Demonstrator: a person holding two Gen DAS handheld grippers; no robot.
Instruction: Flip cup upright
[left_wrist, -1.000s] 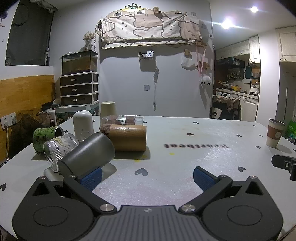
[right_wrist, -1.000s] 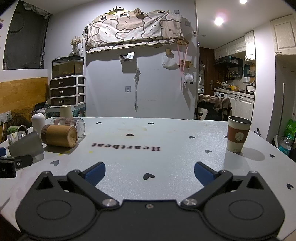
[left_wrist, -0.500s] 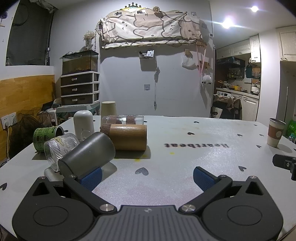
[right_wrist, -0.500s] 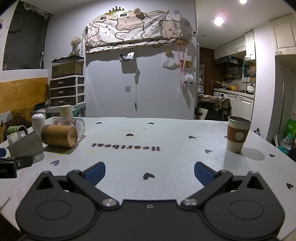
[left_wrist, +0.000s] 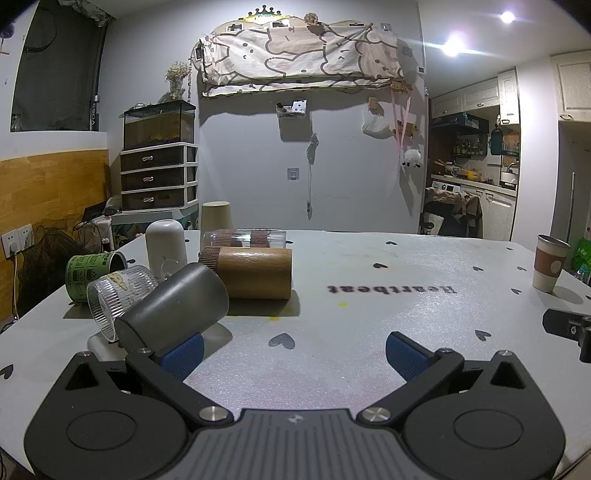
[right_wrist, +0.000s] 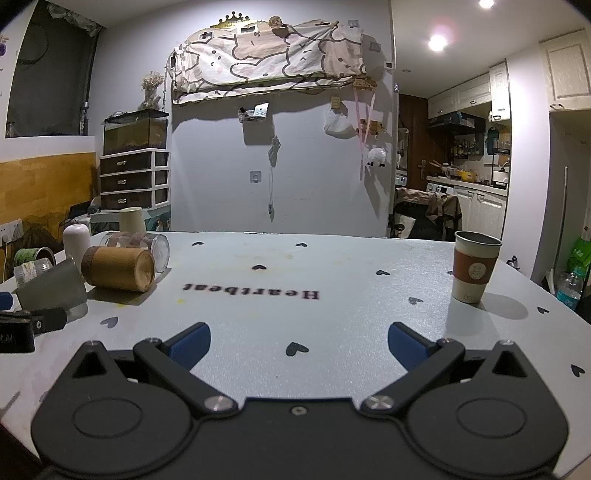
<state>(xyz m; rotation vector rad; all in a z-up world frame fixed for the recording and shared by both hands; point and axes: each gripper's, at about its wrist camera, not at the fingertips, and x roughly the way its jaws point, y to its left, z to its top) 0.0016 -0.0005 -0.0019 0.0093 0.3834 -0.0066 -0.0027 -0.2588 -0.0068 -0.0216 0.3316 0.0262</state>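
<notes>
A dark grey cup (left_wrist: 173, 308) lies tilted on its side on the white table (left_wrist: 351, 325), right at my left gripper's left finger (left_wrist: 183, 352); it also shows in the right wrist view (right_wrist: 51, 288). My left gripper (left_wrist: 293, 350) is open and empty, the cup to its left, outside the jaws. My right gripper (right_wrist: 297, 341) is open and empty over the table's middle. A paper coffee cup with a brown sleeve (right_wrist: 474, 271) stands upright at the right, also in the left wrist view (left_wrist: 550, 264).
More cups lie at the left: a wooden cylinder (left_wrist: 247, 273), a clear ribbed glass (left_wrist: 118, 295), a green can (left_wrist: 92, 271), a clear jar (left_wrist: 243, 240). A white cup (left_wrist: 166, 249) and a beige cup (left_wrist: 217, 219) stand upside down. The right gripper's tip (left_wrist: 569, 326) shows at right.
</notes>
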